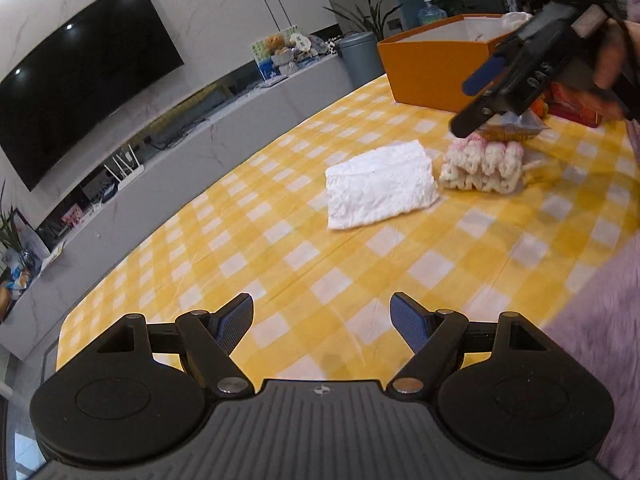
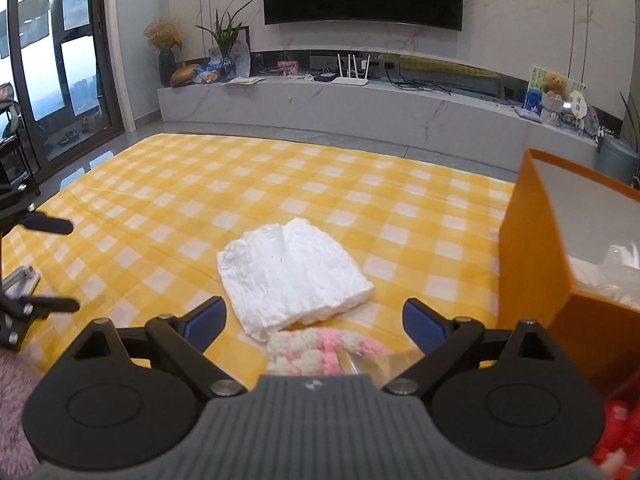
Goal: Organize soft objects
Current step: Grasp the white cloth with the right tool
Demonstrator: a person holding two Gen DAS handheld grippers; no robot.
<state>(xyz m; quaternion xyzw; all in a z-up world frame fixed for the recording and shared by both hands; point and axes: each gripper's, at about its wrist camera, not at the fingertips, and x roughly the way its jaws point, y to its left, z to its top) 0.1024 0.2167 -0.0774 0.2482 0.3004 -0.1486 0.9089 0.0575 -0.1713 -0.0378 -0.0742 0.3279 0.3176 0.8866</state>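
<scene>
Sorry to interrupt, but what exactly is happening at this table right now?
A person with a gripper in each hand is sorting soft items on a yellow checked tablecloth. The right gripper, open, hovers above a pink-and-white knitted piece beside a folded white cloth. The left gripper is open and empty. An orange box stands nearby.

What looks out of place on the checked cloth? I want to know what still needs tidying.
Two soft things lie loose outside the orange box: a white folded cloth, slightly rumpled and set at an angle, and a pink-and-cream knitted piece beside it. Nothing looks spilled or damaged.
</scene>
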